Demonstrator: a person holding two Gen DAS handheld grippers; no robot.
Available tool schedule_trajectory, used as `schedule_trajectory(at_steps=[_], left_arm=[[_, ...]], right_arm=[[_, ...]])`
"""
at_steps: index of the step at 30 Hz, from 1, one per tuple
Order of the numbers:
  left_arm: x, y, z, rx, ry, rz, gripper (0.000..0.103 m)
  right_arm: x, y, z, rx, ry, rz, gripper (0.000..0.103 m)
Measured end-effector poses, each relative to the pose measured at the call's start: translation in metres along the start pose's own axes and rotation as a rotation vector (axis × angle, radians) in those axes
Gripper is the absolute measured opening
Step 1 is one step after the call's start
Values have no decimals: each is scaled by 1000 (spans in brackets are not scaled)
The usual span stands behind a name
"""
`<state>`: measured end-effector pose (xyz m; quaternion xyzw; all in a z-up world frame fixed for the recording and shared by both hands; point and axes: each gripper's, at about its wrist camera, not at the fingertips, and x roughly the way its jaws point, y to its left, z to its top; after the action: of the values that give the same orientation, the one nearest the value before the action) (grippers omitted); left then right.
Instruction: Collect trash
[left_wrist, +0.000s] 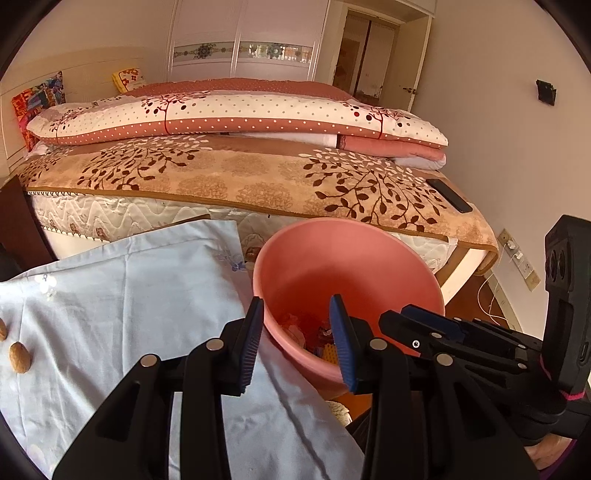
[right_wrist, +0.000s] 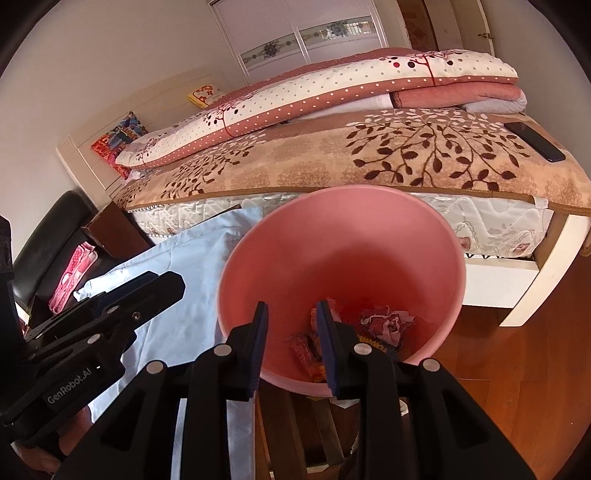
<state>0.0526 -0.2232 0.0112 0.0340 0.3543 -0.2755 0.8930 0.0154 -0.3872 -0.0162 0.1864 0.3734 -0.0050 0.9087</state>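
One pink bin stands beside the bed, holding several crumpled wrappers. Two grippers: left gripper and right gripper, both jaws spread, empty, over its rim. Two walnuts lie on the blue cloth.

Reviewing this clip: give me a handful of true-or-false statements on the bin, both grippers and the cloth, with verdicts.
1. The pink bin holds crumpled wrappers. True.
2. The right gripper grips a wrapper. False: its fingers are apart with nothing between them.
3. Two walnuts lie on the light blue cloth. True.
4. The left gripper is shut. False: it is open.
5. A dark phone lies inside the bin. False: it lies on the bed blanket.
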Motion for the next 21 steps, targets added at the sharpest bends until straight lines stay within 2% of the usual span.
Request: schedule_trajectory(at_steps=[6, 16, 21], left_arm=[[-21, 18, -8, 1, -31, 58, 37], [-37, 60, -28, -59, -19, 135, 37], [-44, 81, -36, -102, -20, 201, 37]], right_arm=[[1, 26, -4, -48, 7, 35, 26], [10, 64, -17, -107, 33, 67, 26], [13, 87, -25, -163, 41, 92, 33]])
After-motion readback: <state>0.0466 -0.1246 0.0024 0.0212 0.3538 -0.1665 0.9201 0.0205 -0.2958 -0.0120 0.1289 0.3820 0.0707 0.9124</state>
